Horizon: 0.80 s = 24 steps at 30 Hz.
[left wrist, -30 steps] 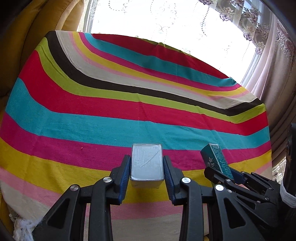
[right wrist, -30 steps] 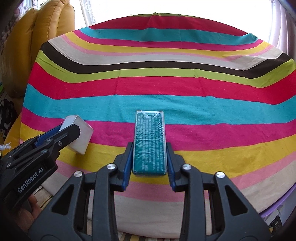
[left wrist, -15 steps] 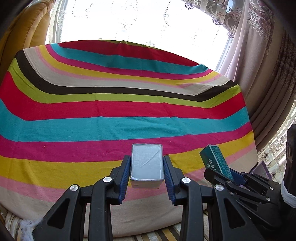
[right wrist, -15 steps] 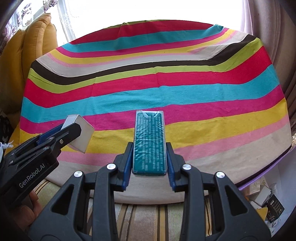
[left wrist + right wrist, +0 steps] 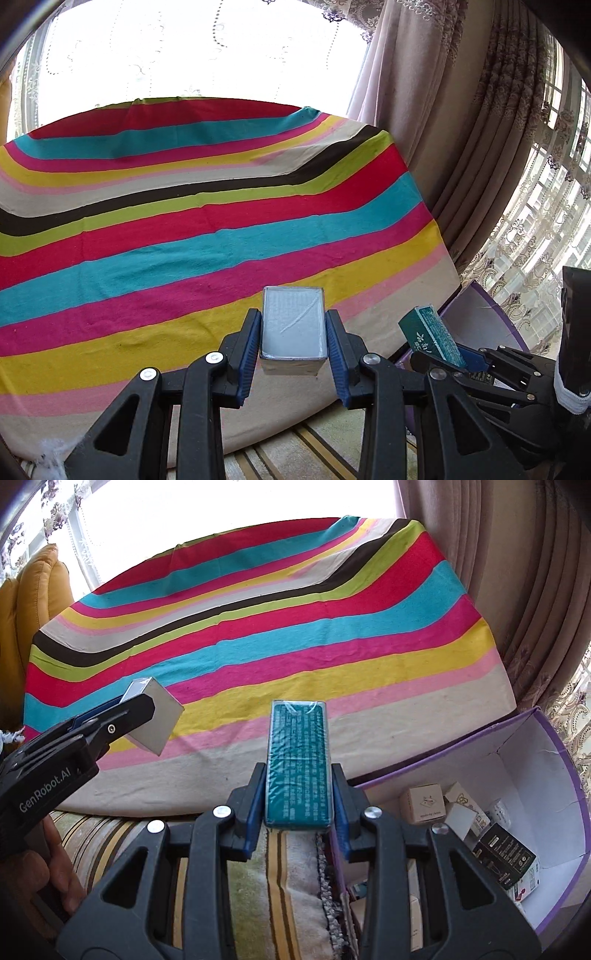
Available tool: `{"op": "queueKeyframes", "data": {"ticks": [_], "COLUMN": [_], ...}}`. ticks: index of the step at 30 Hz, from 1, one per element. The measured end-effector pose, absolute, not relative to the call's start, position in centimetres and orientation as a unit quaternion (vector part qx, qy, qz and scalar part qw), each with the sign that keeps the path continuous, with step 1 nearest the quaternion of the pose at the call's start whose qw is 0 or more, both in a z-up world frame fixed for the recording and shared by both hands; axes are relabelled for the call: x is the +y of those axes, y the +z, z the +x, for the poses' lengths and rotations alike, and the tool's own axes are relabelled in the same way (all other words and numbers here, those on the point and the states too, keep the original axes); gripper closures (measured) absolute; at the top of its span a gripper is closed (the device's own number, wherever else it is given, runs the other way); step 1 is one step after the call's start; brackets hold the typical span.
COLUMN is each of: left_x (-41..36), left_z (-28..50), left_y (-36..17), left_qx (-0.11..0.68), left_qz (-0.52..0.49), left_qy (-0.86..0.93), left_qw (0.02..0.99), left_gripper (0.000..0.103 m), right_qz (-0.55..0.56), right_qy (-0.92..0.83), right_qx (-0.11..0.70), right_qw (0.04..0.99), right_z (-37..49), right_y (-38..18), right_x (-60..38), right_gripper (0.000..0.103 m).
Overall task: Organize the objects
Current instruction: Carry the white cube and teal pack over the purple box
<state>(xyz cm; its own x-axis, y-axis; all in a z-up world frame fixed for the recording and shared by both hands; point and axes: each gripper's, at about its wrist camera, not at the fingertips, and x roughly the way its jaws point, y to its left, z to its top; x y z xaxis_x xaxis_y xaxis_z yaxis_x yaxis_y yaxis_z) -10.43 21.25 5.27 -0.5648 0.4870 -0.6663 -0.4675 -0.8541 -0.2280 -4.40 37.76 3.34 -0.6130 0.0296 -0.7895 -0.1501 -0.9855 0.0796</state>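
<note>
My left gripper is shut on a small white box, held in the air over the near edge of the striped cloth. In the right wrist view that white box shows at the left, in the left gripper's fingers. My right gripper is shut on a long teal box with printed text, which also appears at the right of the left wrist view as the teal box. Both grippers hang side by side near the cloth's right front corner.
An open purple-edged cardboard box stands on the floor at the lower right, with several small cartons inside. A striped rug lies below the grippers. Curtains hang to the right, and a yellow cushion sits at far left.
Both grippers have carried their boxes rightward off the middle of the cloth toward its right front corner and rolled. The purple box of cartons has come into view.
</note>
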Motion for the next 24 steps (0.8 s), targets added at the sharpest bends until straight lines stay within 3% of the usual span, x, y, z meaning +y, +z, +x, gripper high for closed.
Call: {"op": "queueKeyframes", "data": {"ticks": [24], "left_x": [37.4], "left_z": [-5.1], "left_y": [4.6], "left_qx": [0.093], "left_qz": [-0.411], "left_qy": [0.806], "left_qw": [0.416], "left_gripper": [0.066], "right_qz": [-0.447], "right_qy": [0.865], "right_qx": [0.103], "right_qw": [0.205], "right_z": [3.7], "right_y": [2.9], "right_x": [52.1], "right_gripper": [0.066]}}
